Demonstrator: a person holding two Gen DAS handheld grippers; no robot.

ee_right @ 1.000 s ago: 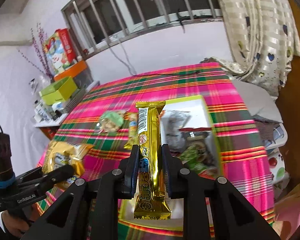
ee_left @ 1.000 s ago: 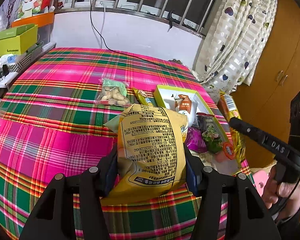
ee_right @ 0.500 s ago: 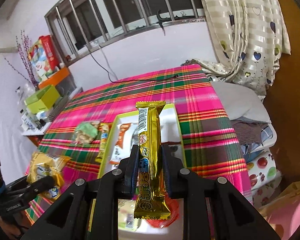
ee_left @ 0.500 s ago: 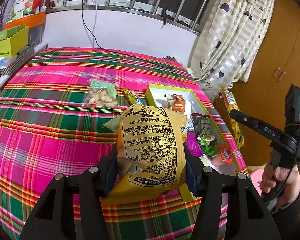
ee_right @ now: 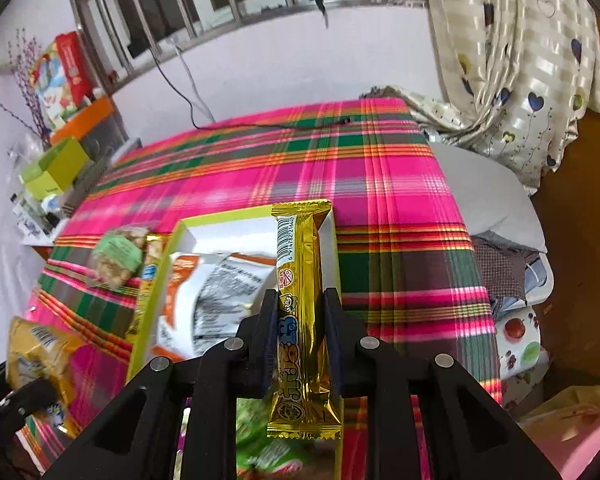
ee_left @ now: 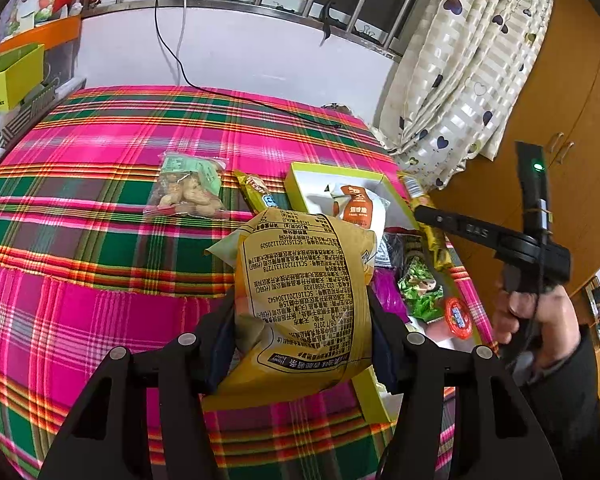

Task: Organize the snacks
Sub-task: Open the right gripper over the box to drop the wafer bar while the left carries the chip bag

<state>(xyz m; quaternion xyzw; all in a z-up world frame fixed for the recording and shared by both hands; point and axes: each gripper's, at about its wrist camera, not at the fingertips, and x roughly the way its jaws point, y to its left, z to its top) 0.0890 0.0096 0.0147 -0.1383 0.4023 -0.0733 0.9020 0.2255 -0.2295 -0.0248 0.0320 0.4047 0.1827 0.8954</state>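
Observation:
My left gripper (ee_left: 302, 320) is shut on a puffy yellow snack bag (ee_left: 306, 292), held above the plaid cloth just left of the green-rimmed white box (ee_left: 300, 176). The box holds an orange-and-white packet (ee_left: 356, 210), a green packet (ee_left: 418, 288) and a red round snack (ee_left: 456, 316). My right gripper (ee_right: 300, 320) is shut on a gold wrapped bar (ee_right: 302, 312), held upright over the box (ee_right: 176, 256). In the left wrist view the right gripper (ee_left: 432, 216) hovers over the box's right side. A clear bag of nuts (ee_left: 188, 188) and a small yellow bar (ee_left: 256, 192) lie on the cloth.
The table under the pink-and-green plaid cloth (ee_left: 100, 168) has a black cable (ee_left: 228, 96) at the back. Green and orange boxes (ee_left: 8, 76) stand on a shelf at the left. A curtain (ee_left: 468, 60) and a wooden cupboard (ee_left: 572, 100) are at the right.
My right gripper has carried the gold bar leftward and lower, over the box. The left gripper with the yellow bag has drifted a little toward the box.

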